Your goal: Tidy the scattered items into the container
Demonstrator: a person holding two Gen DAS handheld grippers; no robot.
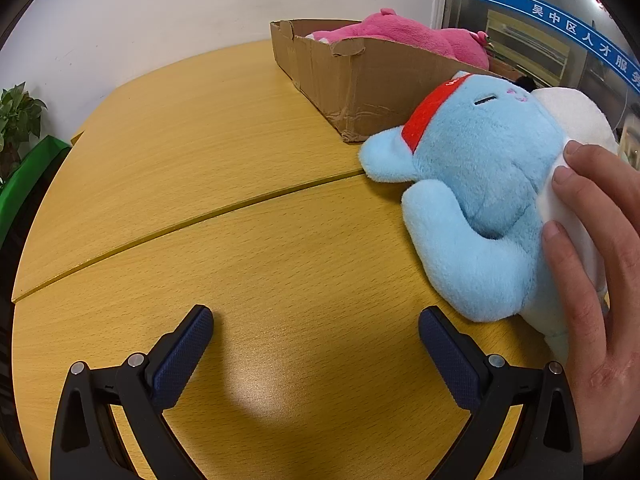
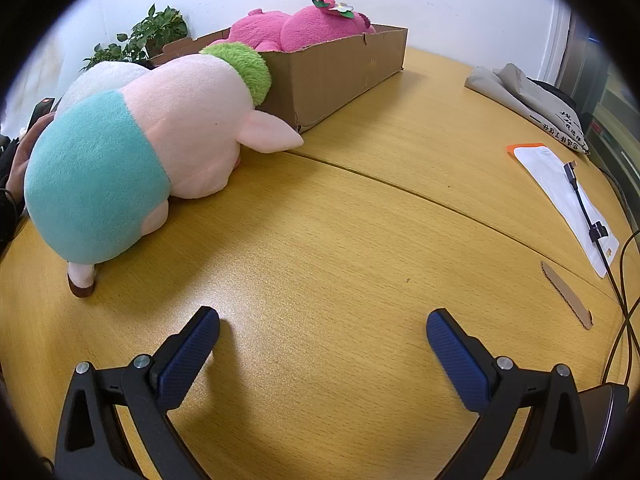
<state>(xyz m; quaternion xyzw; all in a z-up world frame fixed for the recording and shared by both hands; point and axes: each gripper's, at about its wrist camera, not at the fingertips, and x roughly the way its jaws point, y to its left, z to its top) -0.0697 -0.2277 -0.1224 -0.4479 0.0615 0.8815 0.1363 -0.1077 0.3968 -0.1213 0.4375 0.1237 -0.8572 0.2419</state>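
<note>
A brown cardboard box (image 1: 340,76) stands on the wooden table with a pink plush (image 1: 404,34) lying in it; the box (image 2: 340,68) and pink plush (image 2: 304,24) also show in the right wrist view. A light blue plush with a red band (image 1: 480,184) lies on the table beside the box, with a bare hand (image 1: 596,264) on it. A pink pig plush with teal shorts and a green collar (image 2: 160,140) lies left of the box. My left gripper (image 1: 316,320) is open and empty, left of the blue plush. My right gripper (image 2: 323,324) is open and empty, right of the pig.
The table (image 2: 360,240) has a seam across it. A white paper (image 2: 568,200), a black cable (image 2: 592,224), a cardboard strip (image 2: 566,294) and a grey cloth bag (image 2: 528,100) lie at the right. A potted plant (image 2: 140,40) stands behind the box.
</note>
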